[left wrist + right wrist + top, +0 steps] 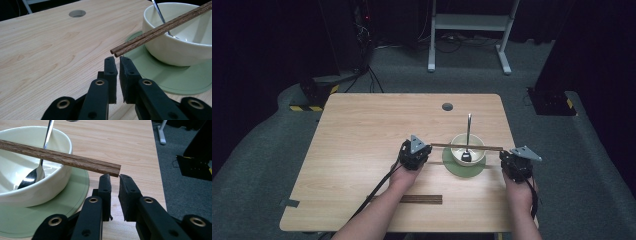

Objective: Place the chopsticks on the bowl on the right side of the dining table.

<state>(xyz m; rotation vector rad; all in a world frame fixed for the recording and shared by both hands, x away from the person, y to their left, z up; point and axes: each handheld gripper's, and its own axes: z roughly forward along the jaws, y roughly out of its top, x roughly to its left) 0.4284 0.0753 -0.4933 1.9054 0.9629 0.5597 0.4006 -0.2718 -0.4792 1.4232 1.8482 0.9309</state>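
a pair of chopsticks (pixel 467 146) lies level across the rim of a cream bowl (pixel 468 155), their ends jutting out past it on both sides. the bowl stands on a round green mat (pixel 465 171) on the right half of a wooden table (pixel 362 135), and a metal spoon (pixel 468 135) rests inside it, scoop at the bottom, handle leaning up over the far rim. the left gripper (pixel 414 152) sits just left of the bowl, near the left ends of the chopsticks; in the left gripper view its jaws (pixel 117 75) are clenched almost together with a thin slit between the pads, and the two round stick tips (pixel 115 51) hang just past the jaw tips, with nothing caught between them. the right gripper (pixel 516 164) sits just right of the mat, by the other ends; in the right gripper view its jaws (pixel 115 192) are likewise drawn close and grasp nothing, while the squared end of the chopsticks (pixel 110 170) floats just above and beyond the left pad; whether it touches that pad cannot be told. a second pair of dark chopsticks (pixel 421 199) lies flat on the table near the front edge, between the person's forearms, well apart from the bowl. a round hole (pixel 447 106) sits in the table top toward its far edge.
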